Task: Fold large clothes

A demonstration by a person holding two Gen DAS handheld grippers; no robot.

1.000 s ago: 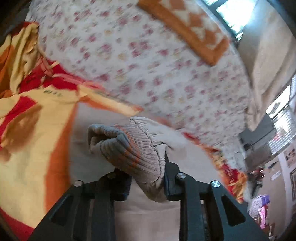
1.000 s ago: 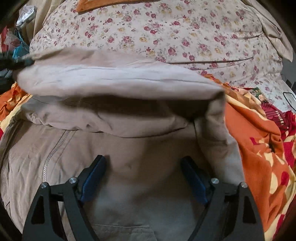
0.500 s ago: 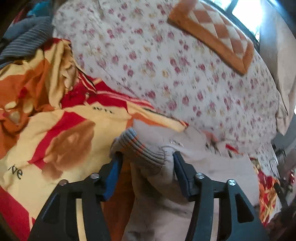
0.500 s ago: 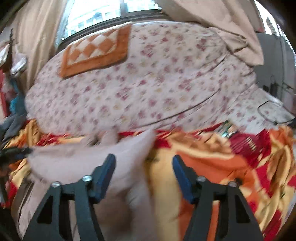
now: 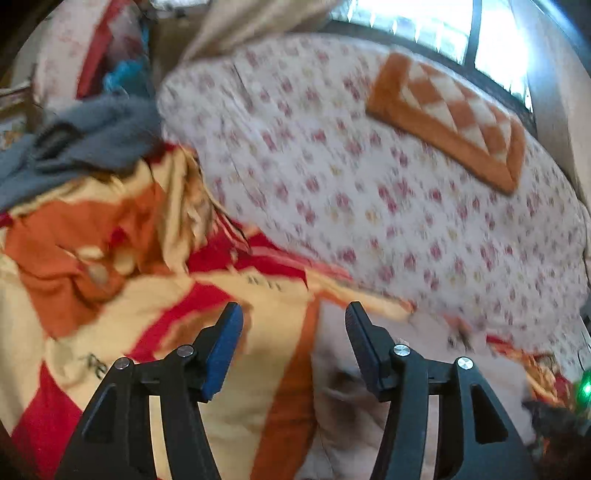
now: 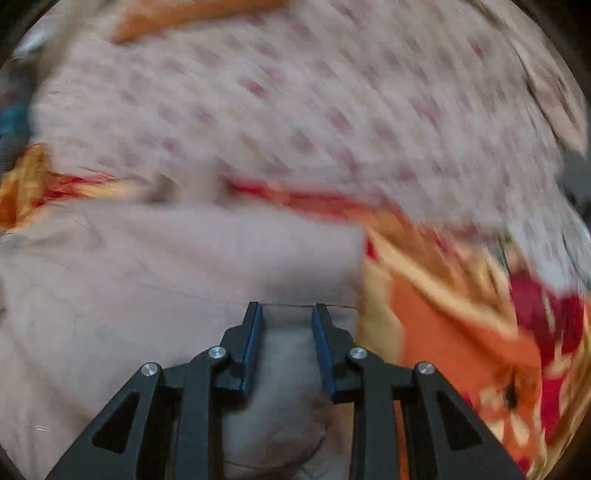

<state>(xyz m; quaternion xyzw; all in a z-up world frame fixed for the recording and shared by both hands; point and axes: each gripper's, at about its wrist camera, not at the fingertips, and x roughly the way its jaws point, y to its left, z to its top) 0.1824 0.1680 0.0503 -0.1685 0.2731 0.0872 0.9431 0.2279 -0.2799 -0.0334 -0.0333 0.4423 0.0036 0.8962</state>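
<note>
- Daylight from a window [image 5: 436, 33] falls on a bed with a floral quilt [image 5: 369, 192], on which rests an orange-and-white checked cushion [image 5: 450, 114]; nearer the cameras lies a red, orange and yellow blanket [image 5: 110, 258], with grey clothing [image 5: 85, 144] heaped at the far left.
- Both views are smeared by motion, the right wrist view most of all.
- The beige jacket [image 6: 166, 266] lies spread on the blanket, just in front of and under the right gripper [image 6: 286, 310].
- The right jaws stand a little apart with a fold of the jacket's cloth rising between them; the blur keeps me from telling whether they pinch it.
- In the left wrist view the left gripper [image 5: 293, 314] has its jaws wide apart with nothing between them; the jacket [image 5: 354, 387] shows as pale cloth below and to the right of the right-hand finger, lying on the blanket.
- Half a second ago the left jaws were around the jacket's ribbed cuff; that cuff is now out of them and the gripper has lifted away, so more of the quilt and window is seen.
- The right jaws were wide open half a second ago, above the bed; now they are much closer together and down low at the jacket.
</note>
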